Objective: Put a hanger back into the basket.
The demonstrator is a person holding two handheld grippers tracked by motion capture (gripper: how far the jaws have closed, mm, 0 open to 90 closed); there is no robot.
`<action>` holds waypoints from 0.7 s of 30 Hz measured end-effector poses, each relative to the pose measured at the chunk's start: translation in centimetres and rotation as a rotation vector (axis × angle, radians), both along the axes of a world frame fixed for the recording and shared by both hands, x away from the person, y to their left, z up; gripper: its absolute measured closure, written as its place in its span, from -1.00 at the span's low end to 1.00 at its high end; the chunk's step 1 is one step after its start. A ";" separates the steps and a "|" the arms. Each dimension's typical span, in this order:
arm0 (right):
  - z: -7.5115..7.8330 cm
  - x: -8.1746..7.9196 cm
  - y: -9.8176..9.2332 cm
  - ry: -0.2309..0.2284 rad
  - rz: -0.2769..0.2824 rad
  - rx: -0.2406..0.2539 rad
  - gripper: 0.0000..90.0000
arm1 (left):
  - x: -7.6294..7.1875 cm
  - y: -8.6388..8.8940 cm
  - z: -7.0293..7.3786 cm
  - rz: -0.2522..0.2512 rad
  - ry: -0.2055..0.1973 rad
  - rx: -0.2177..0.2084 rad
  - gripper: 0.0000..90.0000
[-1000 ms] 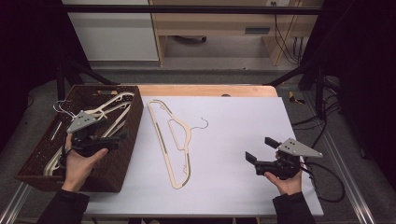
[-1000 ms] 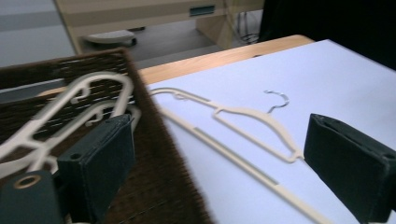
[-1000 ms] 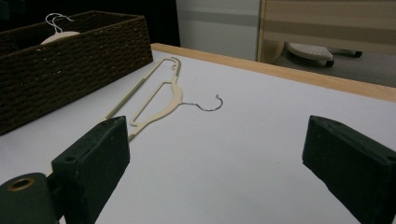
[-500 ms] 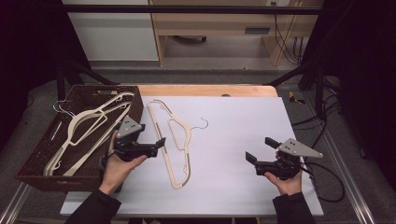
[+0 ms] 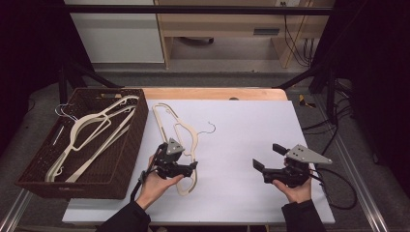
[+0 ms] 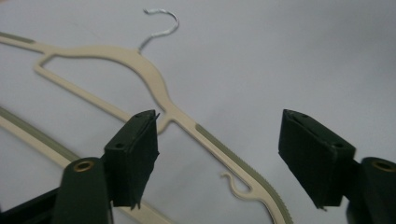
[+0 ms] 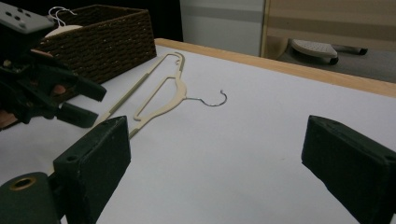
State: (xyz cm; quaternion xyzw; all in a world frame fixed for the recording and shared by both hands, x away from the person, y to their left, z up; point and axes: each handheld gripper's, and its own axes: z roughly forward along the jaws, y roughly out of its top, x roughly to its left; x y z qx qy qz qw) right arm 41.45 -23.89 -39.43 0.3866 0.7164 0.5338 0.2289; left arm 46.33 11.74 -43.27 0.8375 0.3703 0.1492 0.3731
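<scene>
Now left gripper (image 5: 189,167), jaws spread, hovers over the table hanger (image 5: 180,136); right gripper (image 5: 266,164) spread, idle; nothing grabbed yet.

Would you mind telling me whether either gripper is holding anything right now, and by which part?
Nothing is held. The left gripper is open over the hanger on the table; the right gripper is open too.

Hanger (image 6: 159,88) arms cut off (leftward)
</scene>
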 end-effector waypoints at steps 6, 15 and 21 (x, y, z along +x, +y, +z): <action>-0.2 0.0 0.3 0.006 0.006 -0.006 -0.82 | -0.6 -1.0 -1.6 -0.034 0.061 0.042 0.01; -0.2 -0.1 0.3 0.009 0.016 -0.007 -0.82 | -2.5 -1.1 -3.1 -0.059 0.120 0.078 0.25; -0.2 0.0 0.3 0.008 0.018 -0.009 -0.82 | -3.6 -1.5 -3.5 -0.067 0.125 0.081 0.41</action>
